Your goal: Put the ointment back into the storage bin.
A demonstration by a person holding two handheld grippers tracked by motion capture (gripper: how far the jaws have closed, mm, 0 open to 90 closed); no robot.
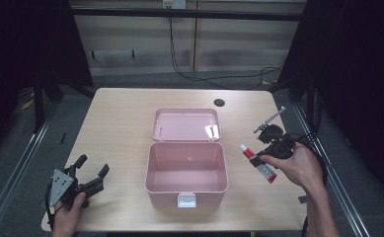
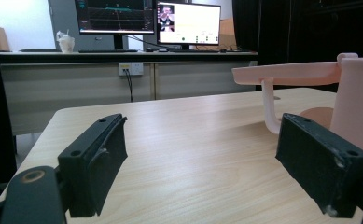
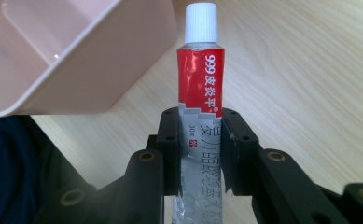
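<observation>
Two black jaws of the right gripper (image 3: 200, 149) are squeezing a red and silver tube (image 3: 201, 116) around its middle, with the white cap end poking out past them. The tube is hanging in the air just beside the right wall of the open pink box (image 1: 186, 173), not inside it yet. It could slip, I think, because it is smooth and soft and only a small part of it is being pinched. It could also bump the box wall on the way in, since its cap end is sticking out toward the box. The right hand (image 1: 298, 165) is holding its gripper up off the table (image 1: 120, 113), with the tube slanting across in the high view. The left gripper (image 1: 92, 172) is resting near the front left corner of the table, well apart from the box. Its jaws are standing wide apart, holding nothing.
</observation>
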